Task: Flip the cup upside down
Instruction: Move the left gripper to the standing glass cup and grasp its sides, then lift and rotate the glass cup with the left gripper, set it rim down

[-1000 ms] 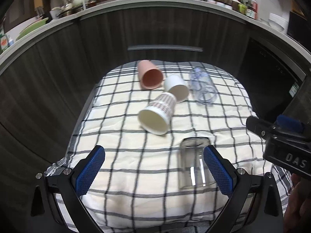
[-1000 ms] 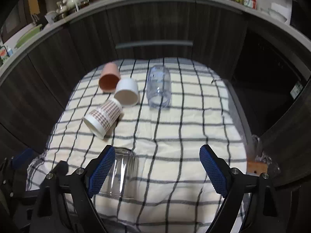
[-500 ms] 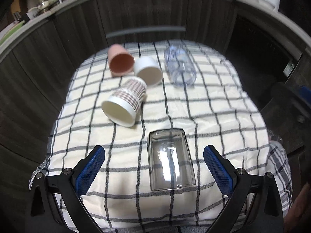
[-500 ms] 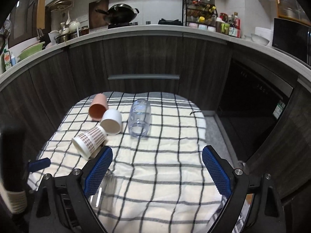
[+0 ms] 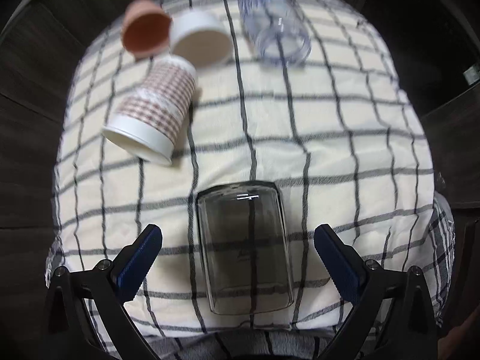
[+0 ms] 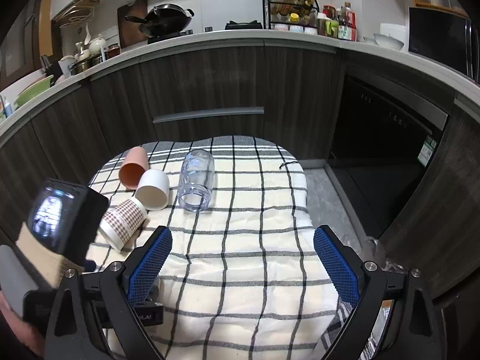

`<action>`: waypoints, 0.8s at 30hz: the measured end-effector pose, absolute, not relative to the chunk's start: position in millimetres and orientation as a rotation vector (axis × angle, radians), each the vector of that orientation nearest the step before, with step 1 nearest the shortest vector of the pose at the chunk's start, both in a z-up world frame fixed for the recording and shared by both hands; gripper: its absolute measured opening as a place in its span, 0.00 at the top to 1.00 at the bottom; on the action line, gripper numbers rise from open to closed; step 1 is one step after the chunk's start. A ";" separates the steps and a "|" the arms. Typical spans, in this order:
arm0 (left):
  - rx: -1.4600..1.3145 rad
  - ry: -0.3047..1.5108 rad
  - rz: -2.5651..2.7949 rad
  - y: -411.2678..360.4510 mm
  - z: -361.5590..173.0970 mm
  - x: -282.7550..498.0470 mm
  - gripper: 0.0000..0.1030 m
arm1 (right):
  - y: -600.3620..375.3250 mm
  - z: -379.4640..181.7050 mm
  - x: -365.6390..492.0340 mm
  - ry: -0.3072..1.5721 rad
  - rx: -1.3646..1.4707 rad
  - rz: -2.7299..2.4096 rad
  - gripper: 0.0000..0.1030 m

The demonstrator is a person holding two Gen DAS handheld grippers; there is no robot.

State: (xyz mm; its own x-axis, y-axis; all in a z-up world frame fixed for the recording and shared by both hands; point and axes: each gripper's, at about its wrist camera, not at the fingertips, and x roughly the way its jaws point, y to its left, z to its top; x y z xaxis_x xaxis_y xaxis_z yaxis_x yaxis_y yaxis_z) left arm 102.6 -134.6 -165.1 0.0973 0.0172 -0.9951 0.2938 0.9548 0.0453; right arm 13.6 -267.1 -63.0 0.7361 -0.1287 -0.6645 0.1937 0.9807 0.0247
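Glass cup (image 5: 244, 247) lies on its side on the checked cloth (image 5: 345, 150), between the spread, empty fingers of the left gripper (image 5: 238, 259), touching neither. Right gripper (image 6: 243, 265) hangs wide apart over bare cloth. Farther off lie a patterned paper cup (image 5: 151, 111), white cup (image 5: 201, 40), pink cup (image 5: 145, 30) and clear jar (image 5: 274, 27).

Far cups blurred in left view: pink cup (image 5: 146, 31), clear jar (image 5: 274, 28). Left tool (image 6: 57, 219) blurred, partly cut off in right view.
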 end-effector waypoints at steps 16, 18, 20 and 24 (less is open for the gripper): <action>0.337 1.722 -0.207 -146.9 -215.5 130.9 0.30 | -282.0 -85.4 40.1 0.773 0.222 -0.144 0.07; 0.323 1.745 -0.211 -147.7 -220.9 129.7 0.32 | -283.6 -88.4 42.4 0.782 0.228 -0.145 0.07; 0.318 1.741 -0.214 -146.1 -222.4 127.2 0.33 | -285.6 -91.2 44.3 0.791 0.239 -0.147 0.07; 0.320 1.731 -0.223 -135.2 -220.6 119.3 0.33 | -287.7 -94.4 45.7 0.804 0.257 -0.149 0.07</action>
State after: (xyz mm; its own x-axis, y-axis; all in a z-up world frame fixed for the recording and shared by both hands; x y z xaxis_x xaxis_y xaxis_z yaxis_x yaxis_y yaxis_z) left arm 119.3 -135.2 -220.6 -0.1633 0.0880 -0.9826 0.3345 0.9420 0.0288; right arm 45.7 -287.7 -94.4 0.6859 -0.0344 -0.7269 0.2285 0.9585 0.1703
